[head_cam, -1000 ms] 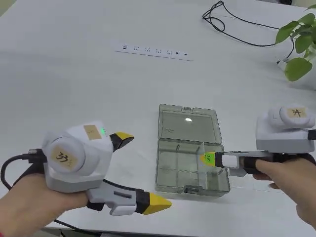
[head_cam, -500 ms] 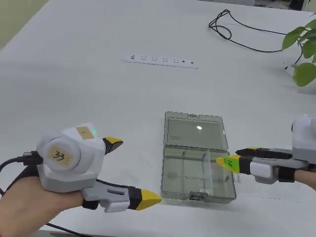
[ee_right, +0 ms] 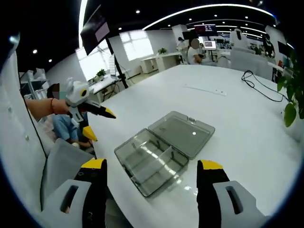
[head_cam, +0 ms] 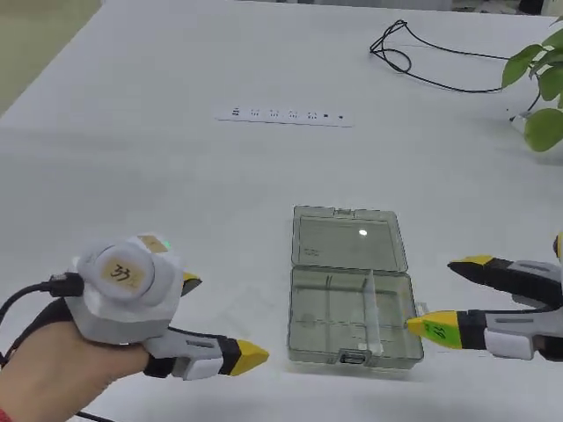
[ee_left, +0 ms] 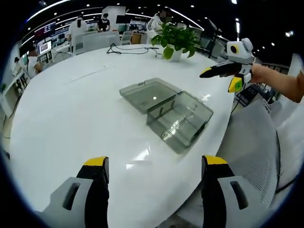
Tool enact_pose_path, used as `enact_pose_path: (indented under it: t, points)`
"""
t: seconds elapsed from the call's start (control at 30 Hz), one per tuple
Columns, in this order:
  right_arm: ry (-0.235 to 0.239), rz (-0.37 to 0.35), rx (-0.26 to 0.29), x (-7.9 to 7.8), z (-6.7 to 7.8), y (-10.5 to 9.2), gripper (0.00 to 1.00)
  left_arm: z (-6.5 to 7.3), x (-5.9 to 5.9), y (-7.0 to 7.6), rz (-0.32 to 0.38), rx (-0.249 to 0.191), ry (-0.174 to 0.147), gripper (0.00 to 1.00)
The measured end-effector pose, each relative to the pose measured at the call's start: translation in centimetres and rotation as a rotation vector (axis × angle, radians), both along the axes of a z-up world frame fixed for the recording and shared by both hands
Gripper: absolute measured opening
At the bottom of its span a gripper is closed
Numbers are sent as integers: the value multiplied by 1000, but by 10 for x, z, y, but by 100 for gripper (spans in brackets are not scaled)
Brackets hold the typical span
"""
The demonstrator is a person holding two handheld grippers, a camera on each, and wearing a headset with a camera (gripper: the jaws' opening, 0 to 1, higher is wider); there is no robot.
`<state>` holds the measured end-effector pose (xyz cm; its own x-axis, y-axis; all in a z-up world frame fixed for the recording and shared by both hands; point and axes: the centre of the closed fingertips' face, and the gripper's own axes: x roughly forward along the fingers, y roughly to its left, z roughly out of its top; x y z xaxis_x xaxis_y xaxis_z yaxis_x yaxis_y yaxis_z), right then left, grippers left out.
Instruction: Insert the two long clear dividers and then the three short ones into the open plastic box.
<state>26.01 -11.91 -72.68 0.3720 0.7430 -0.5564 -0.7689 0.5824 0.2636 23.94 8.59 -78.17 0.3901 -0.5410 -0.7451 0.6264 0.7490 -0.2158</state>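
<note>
The open smoky plastic box [head_cam: 303, 338] sits on the white table, its lid [head_cam: 349, 237] lying flat behind it. A clear divider [head_cam: 374, 308] stands upright inside, running front to back. My right gripper [head_cam: 444, 294] hovers just right of the box, open and holding nothing. At the lower left, well clear of the box, my left gripper [head_cam: 220, 318] is open and holds nothing. The left gripper view has the box [ee_left: 178, 116] ahead of its own open gripper [ee_left: 154, 161]. In the right gripper view the box [ee_right: 152, 159] lies beyond that open gripper [ee_right: 151, 165].
A white power strip [head_cam: 286, 115] lies farther back on the table. A black cable [head_cam: 422, 61] loops at the back right beside a green plant [head_cam: 537, 79]. The table's near edge runs just below the box.
My right gripper has drawn back to the right, away from the box, and its jaws stand wider apart. The clear divider stays upright in the box. The left gripper has sunk slightly.
</note>
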Motion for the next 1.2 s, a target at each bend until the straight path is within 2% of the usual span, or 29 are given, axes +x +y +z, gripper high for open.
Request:
enact_pose_path:
  t: [0.1,0.17,0.4,0.53,0.63,0.73,1.0,1.07,1.1,1.13,1.17,1.2]
  points:
    - [-30,21,10,-3,3,-3,83,-8,2,1,2,24,17,79]
    - [-55,39,18,-6,4,-4,84,-13,1,0,-2,45,42,77]
    - [-109,92,25,-12,4,-12,89,-29,2,0,-12,107,96,71]
    - [-118,100,32,-14,2,-17,89,-41,-1,4,-9,156,135,65]
    - [-121,99,32,-15,1,-19,88,-47,-1,4,-6,175,150,63]
    - [-122,94,42,-16,0,-20,87,-54,-3,7,8,202,180,59]
    - [-134,71,56,-17,1,-23,86,-63,0,9,-1,274,187,53]
    - [-138,70,56,-17,0,-24,86,-65,0,9,7,280,193,52]
    - [-135,68,56,-17,0,-25,86,-67,-1,11,7,299,202,50]
    - [-134,66,57,-17,0,-26,86,-66,2,12,-5,311,176,48]
    - [-136,64,58,-18,0,-26,86,-66,0,13,7,321,194,46]
    - [-140,61,61,-17,1,-27,86,-66,2,14,9,327,189,45]
